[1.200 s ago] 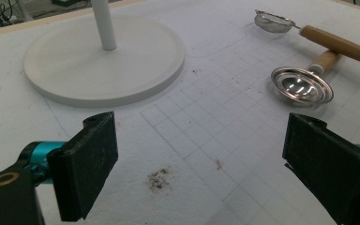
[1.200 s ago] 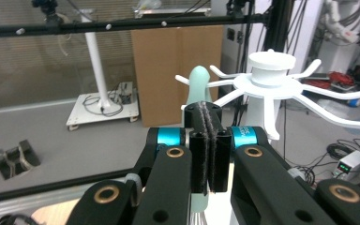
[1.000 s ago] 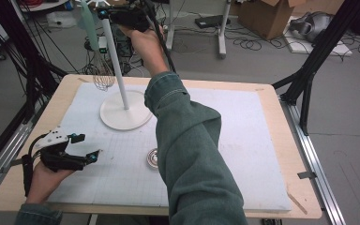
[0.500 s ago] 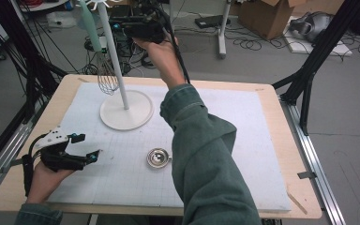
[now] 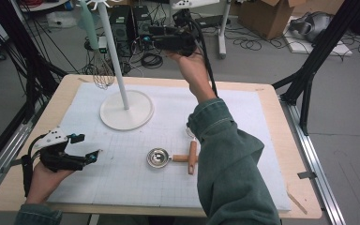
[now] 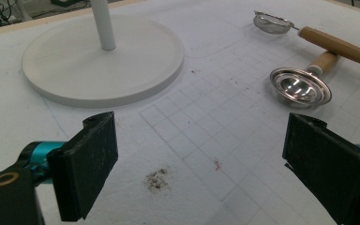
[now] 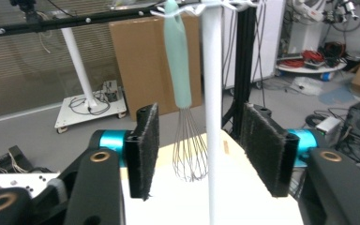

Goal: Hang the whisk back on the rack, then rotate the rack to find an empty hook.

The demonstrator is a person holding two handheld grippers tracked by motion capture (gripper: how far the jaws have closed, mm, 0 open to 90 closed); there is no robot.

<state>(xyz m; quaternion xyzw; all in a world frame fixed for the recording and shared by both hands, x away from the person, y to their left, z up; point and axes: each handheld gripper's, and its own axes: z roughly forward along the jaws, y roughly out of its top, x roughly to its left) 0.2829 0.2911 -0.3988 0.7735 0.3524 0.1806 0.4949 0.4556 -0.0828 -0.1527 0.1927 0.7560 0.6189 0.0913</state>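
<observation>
High view: right gripper [image 5: 146,39], jaws just opened and empty, backing away from the whisk [image 5: 98,56] now hanging on the stand [image 5: 125,110]; hanging judged complete; left gripper [image 5: 85,149] open, idle

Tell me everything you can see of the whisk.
The whisk has a pale mint-green handle, plastic by its look, and a balloon of thin metal wires. It hangs upright, handle up and wires down, from a hook at the top of the white stand, close beside the pole. In the high view its wires hang above the table's far left edge. The right tool stands open before it, its jaws just opened, nothing between them.
</observation>
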